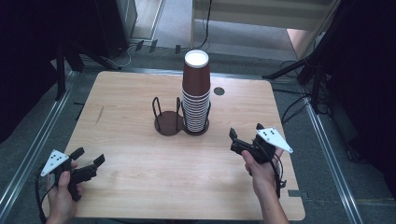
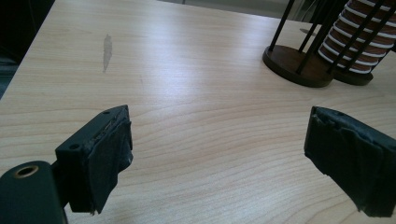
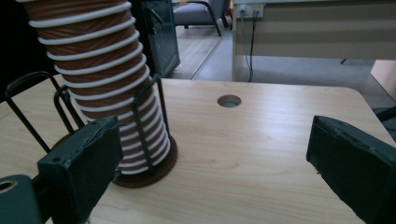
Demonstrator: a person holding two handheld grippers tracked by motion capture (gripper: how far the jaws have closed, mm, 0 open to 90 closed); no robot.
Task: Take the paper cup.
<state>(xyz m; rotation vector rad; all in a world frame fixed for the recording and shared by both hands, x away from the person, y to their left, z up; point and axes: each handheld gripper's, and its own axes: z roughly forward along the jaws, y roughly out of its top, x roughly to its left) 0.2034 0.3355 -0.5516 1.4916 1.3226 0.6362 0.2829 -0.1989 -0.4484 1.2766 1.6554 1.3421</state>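
Observation:
A tall stack of brown paper cups (image 1: 195, 91) with white rims stands upside down in the right ring of a dark wire cup holder (image 1: 168, 119) at the table's middle. In the right gripper view the cup stack (image 3: 100, 79) rises at the left, just beyond my left jaw. My right gripper (image 1: 246, 132) hovers open to the right of the holder, nothing between its pads. My left gripper (image 1: 88, 157) is open at the table's front left corner, over bare wood. In the left gripper view the holder (image 2: 299, 60) and the cups (image 2: 362, 39) sit far off at the upper right.
The wooden table (image 1: 130, 154) has a round cable hole (image 1: 219, 91) behind the cups and a grey smear (image 1: 99, 115) at the left. The holder's left ring (image 1: 161, 112) stands without cups. Dark stands and cables surround the table on the floor.

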